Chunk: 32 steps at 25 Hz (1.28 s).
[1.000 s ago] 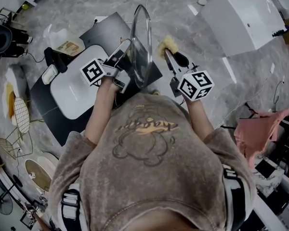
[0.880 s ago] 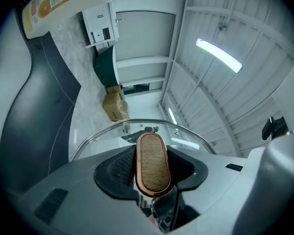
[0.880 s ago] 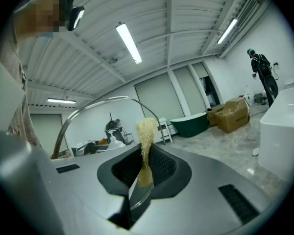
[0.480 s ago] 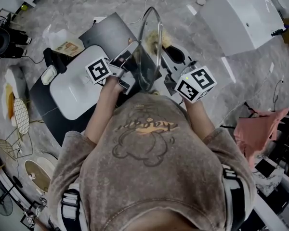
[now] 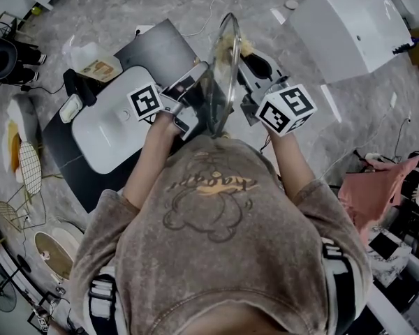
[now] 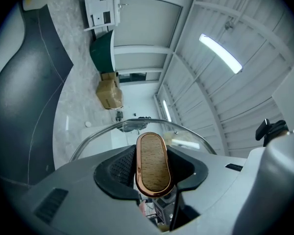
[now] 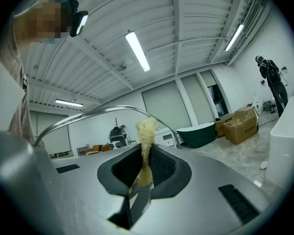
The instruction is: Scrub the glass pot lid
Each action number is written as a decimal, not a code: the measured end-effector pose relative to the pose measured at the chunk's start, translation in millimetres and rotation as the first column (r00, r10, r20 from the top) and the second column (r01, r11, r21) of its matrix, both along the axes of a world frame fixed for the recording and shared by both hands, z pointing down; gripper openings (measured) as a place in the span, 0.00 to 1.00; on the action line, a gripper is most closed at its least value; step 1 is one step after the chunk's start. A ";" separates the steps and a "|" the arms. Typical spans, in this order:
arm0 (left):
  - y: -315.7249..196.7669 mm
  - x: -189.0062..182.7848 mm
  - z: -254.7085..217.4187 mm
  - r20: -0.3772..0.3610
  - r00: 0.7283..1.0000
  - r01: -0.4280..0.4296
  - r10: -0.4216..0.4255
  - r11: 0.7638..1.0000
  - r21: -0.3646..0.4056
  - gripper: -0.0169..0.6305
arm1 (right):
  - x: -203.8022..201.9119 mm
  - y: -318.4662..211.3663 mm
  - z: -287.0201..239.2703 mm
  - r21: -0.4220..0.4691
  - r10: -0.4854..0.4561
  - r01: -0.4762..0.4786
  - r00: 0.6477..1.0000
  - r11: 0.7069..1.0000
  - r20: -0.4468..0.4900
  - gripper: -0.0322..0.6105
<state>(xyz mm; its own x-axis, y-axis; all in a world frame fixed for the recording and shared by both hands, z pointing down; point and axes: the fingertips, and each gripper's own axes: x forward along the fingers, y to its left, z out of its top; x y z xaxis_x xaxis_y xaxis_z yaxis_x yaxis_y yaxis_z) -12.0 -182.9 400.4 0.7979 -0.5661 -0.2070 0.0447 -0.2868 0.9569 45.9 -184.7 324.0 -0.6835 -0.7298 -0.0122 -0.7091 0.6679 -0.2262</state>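
Glass lid (image 5: 223, 61) upright; left claw (image 6: 154, 166) clamps its wooden knob (image 6: 153, 155); right claw (image 7: 145, 166) clamps yellow scrubber (image 7: 147, 131).

Head view looks steeply down; both gripper views closely face the lid (image 5: 221, 72).

You wear a mottled grey-brown T-shirt (image 5: 216, 271) with short sleeves and a cartoon bear print (image 5: 206, 208) under orange lettering. Black straps (image 5: 101, 295) with white bands cross both shoulders. Your left gripper (image 5: 197, 84) and right gripper (image 5: 248, 61) are grey, each carrying a white cube (image 5: 148, 102) with black square markers
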 end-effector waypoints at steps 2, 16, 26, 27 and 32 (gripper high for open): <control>1.6 0.8 -2.9 -0.016 1.000 -0.005 0.005 1.000 0.001 0.31 | 1.1 -7.4 2.1 0.006 0.002 -0.002 1.000 1.000 -0.012 0.10; 18.9 3.1 -12.3 -0.063 0.998 -0.022 0.022 1.000 -0.003 0.31 | 7.0 -50.4 66.5 -0.073 0.030 -0.040 0.991 0.996 -0.131 0.10; 16.1 -3.4 -8.4 -0.088 0.996 0.014 -0.018 0.999 -0.039 0.31 | -11.7 -29.6 130.1 -0.199 -0.076 0.036 0.977 0.979 -0.198 0.10; 15.1 -4.1 -9.4 -0.096 0.995 0.020 -0.024 0.999 -0.040 0.30 | -13.5 -24.2 135.7 -0.214 -0.095 0.050 0.974 0.975 -0.206 0.10; 5.6 -8.5 -11.9 -0.100 0.994 0.050 -0.054 0.998 -0.043 0.31 | -24.0 5.1 157.0 -0.278 -0.184 0.123 0.962 0.953 -0.204 0.10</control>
<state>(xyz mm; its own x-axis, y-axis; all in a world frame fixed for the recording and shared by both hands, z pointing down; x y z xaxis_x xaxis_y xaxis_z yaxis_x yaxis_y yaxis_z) -20.6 -177.3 388.5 0.7434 -0.6158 -0.2609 0.1274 -0.2525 0.9592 21.9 -179.6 481.1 -0.7500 -0.5727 0.3309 -0.6552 0.7117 -0.2535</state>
